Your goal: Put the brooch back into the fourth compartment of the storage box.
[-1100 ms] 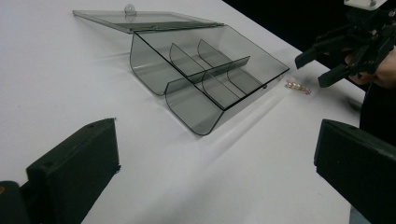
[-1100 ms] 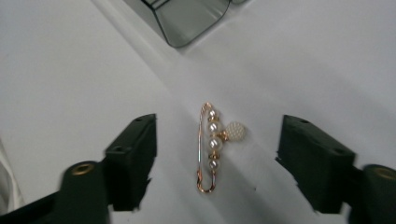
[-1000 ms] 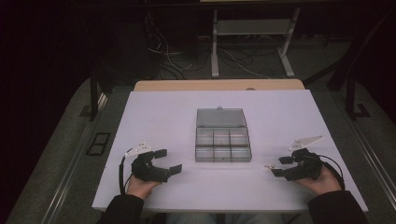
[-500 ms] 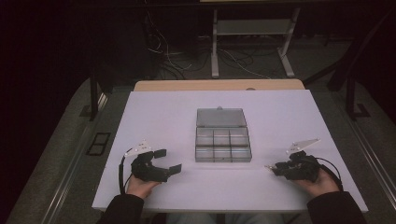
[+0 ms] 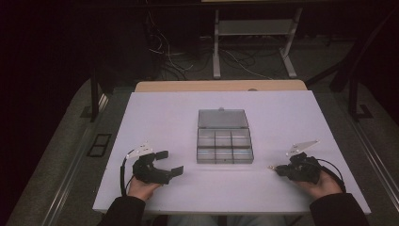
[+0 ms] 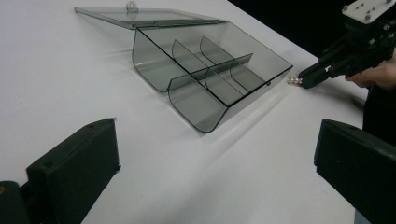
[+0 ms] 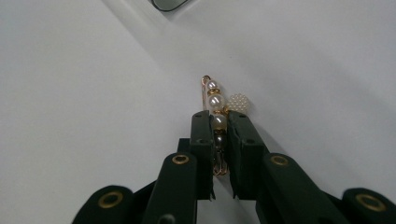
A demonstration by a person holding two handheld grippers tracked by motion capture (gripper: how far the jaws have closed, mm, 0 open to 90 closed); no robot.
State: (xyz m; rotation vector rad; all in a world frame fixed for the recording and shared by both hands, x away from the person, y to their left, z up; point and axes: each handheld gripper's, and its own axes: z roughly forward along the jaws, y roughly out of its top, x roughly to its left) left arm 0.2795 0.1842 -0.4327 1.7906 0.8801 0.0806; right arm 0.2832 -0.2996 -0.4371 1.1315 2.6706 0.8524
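Right hand-held gripper (image 7: 219, 126) jaws just closing, clenched on gold pearl-beaded pin brooch (image 7: 215, 105): light, stiff, slippery, delicate; grip mid-bar. Left hand-held gripper (image 5: 170, 162) released.

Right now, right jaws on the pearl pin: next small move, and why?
Probably lift it slightly and carry it toward the organizer box. The right gripper has just been closing and pinches the pearl pin low over the table; the box lid lies open and its compartments look empty.

You have a flat white rectangular table (image 5: 155, 113) before you. On it sits a smoky clear plastic compartment box (image 5: 224, 146), lid laid open. A gold pearl-beaded pin (image 7: 215, 105) lies to its right.
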